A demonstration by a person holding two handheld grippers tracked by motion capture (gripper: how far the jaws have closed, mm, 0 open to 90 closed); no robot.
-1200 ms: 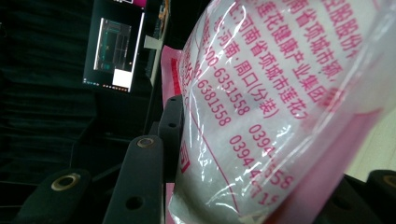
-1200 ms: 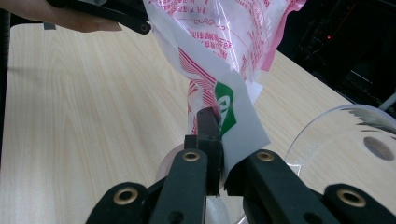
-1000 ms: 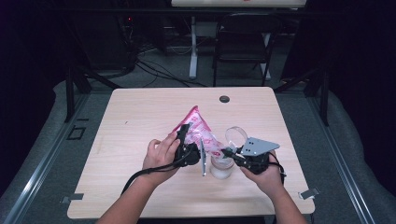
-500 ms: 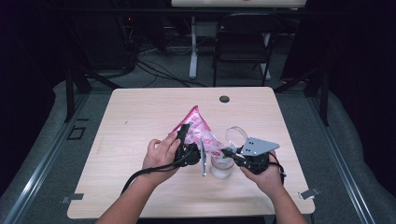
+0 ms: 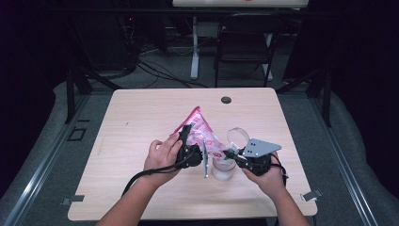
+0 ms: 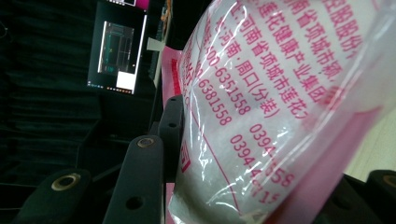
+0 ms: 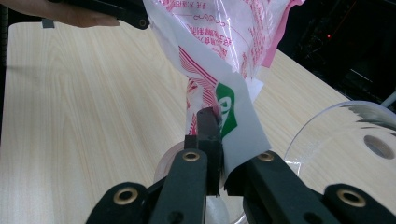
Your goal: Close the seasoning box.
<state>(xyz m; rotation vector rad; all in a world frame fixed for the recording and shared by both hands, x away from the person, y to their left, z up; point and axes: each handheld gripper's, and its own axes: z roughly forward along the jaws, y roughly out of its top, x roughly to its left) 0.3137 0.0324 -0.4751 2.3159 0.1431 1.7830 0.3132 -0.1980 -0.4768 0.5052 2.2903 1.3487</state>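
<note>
So I've got the pink-and-clear crinkly plastic bag of white stuff [image 5: 203, 132] lifted over the middle of the pale wooden table [image 5: 141, 117], tilted with its low corner toward 5 o'clock. My left gripper [image 5: 194, 151] is clamped round the fat part of it; in the left gripper view the bag [image 6: 280, 107] bulges right across the lens, so I can't see the far jaw pad or the table at all. My right gripper [image 5: 231, 153] is pinched nearly closed on the bag's bottom corner [image 7: 229, 116], jaws squeezing the plastic. Just below that corner sits a small clear plastic jar [image 5: 223, 168], at about 5 o'clock from the bag, but its mouth is mostly hidden behind my jaws. A clear round lid [image 5: 238, 136] lies just at the jar's 1 o'clock. What the white stuff is, no idea.
</note>
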